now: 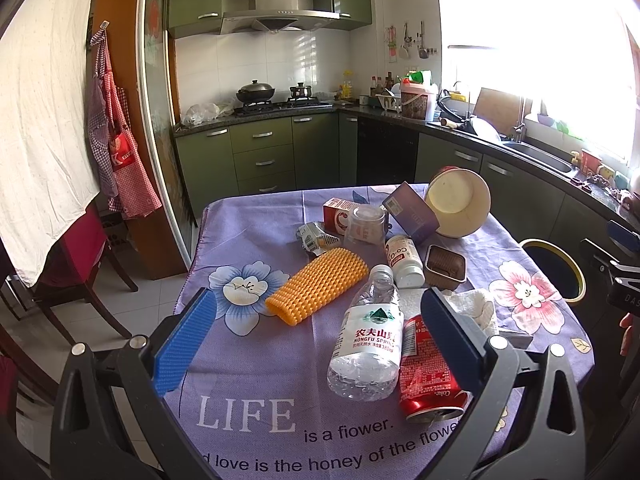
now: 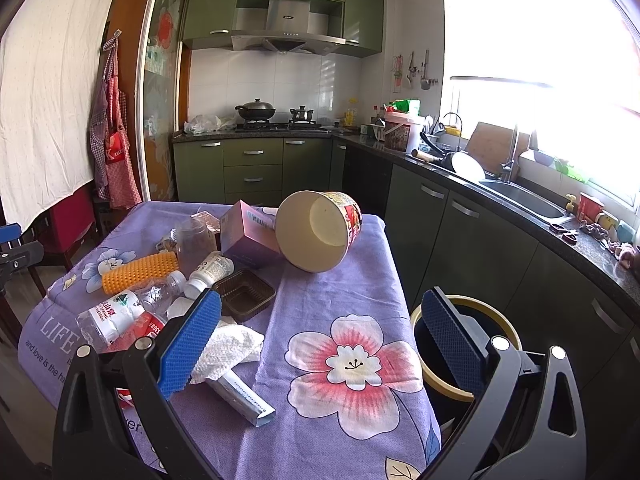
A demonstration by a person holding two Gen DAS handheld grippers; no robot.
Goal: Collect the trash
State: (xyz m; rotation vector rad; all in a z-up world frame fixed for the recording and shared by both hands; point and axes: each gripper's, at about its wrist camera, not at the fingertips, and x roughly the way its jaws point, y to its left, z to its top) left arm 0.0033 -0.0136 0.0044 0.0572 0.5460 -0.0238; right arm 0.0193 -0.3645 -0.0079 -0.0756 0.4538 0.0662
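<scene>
Both grippers hang over the near edge of the table (image 2: 344, 240), jaws spread wide and holding nothing. The left gripper (image 1: 320, 344) frames a lying water bottle (image 1: 370, 340) and a red can (image 1: 428, 376); its right pad covers part of the can. The right gripper (image 2: 320, 344) straddles the table's right edge: its left pad hides part of a crumpled tissue (image 2: 228, 348), and its right pad cuts across the yellow-rimmed bin (image 2: 500, 320) beside the table. A silver wrapper (image 2: 244, 398) pokes out from under the tissue.

Further back lie an orange ridged sleeve (image 1: 318, 286), a brown tray (image 1: 446, 266) and a small white bottle (image 1: 404, 260). Behind them a clear cup (image 1: 366, 226), a red carton (image 1: 340, 214) and a crumpled packet (image 1: 314, 236) overlap, so their outlines are hard to separate. At the far end a purple box (image 2: 250, 236) leans against a tipped paper tub (image 2: 316, 232), its mouth facing the cameras.
</scene>
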